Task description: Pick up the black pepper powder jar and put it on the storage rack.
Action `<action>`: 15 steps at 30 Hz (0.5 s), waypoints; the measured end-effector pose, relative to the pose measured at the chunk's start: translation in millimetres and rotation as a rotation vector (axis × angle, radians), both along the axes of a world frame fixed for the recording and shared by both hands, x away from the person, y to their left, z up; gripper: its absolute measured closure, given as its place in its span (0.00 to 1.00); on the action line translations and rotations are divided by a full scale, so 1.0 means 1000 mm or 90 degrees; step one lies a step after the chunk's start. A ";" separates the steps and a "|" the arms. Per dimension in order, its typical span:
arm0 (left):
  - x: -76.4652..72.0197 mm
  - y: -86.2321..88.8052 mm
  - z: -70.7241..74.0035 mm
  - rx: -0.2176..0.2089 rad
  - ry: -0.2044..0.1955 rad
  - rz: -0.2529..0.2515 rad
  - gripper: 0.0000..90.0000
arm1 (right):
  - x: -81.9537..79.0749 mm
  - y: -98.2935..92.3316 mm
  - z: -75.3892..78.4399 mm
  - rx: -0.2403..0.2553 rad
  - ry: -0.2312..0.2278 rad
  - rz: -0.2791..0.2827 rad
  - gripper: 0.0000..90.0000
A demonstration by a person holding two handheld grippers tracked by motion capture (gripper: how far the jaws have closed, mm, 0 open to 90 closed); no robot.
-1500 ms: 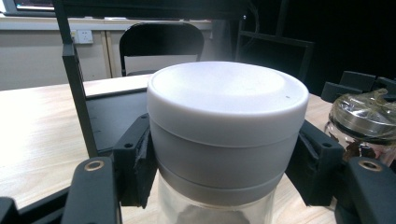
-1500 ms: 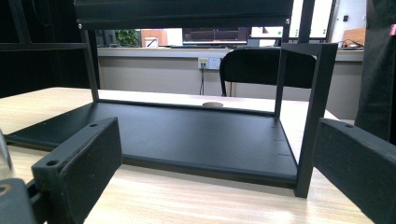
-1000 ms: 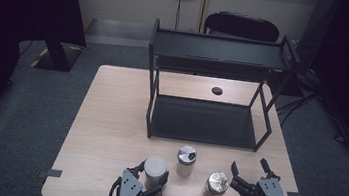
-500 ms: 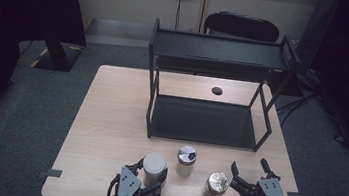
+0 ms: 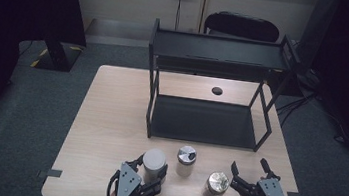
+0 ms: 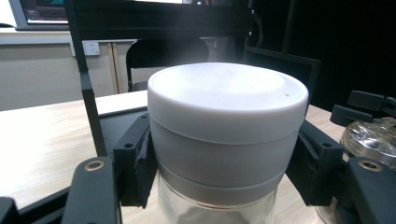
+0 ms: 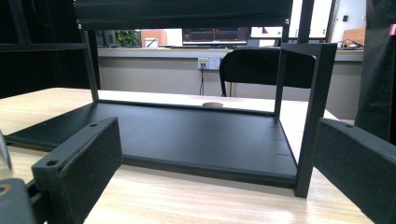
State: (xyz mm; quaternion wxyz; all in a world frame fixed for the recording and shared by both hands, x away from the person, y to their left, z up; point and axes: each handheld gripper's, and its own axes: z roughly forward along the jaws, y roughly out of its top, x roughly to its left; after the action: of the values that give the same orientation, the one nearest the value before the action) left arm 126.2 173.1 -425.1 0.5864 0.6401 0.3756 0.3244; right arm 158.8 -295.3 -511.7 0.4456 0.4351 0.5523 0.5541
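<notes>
A glass jar with a white lid [image 5: 155, 160] stands near the table's front edge, and my left gripper [image 5: 152, 172] is shut on it. In the left gripper view both black pads press the jar's [image 6: 227, 121] sides just under the lid. To its right stand a silver-lidded jar [image 5: 186, 159] and a jar with a shiny crinkled top [image 5: 217, 183]. My right gripper [image 5: 248, 168] is open just right of that shiny jar, with nothing between its jaws. In the right gripper view it [image 7: 215, 172] faces the rack's lower shelf.
A black two-tier rack [image 5: 217, 58] takes up the middle and back of the table [image 5: 109, 120]. A small dark disc [image 5: 217, 90] lies behind it. A black chair [image 5: 242, 25] stands beyond the far edge. Bare tabletop lies left of the rack.
</notes>
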 end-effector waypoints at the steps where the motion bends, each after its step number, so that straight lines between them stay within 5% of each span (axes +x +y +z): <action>1: 0.000 -0.002 0.001 0.001 0.000 0.004 0.38 | 0.000 0.000 0.000 0.000 0.000 0.000 0.01; 15: 0.011 -0.007 0.009 0.013 -0.001 0.006 0.38 | 0.000 0.000 0.000 0.000 0.000 0.000 0.01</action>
State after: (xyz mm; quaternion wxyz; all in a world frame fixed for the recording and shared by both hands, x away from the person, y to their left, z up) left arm 137.4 165.7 -416.2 0.5785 0.6440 0.3750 0.3317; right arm 158.8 -295.2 -511.6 0.4458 0.4351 0.5525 0.5538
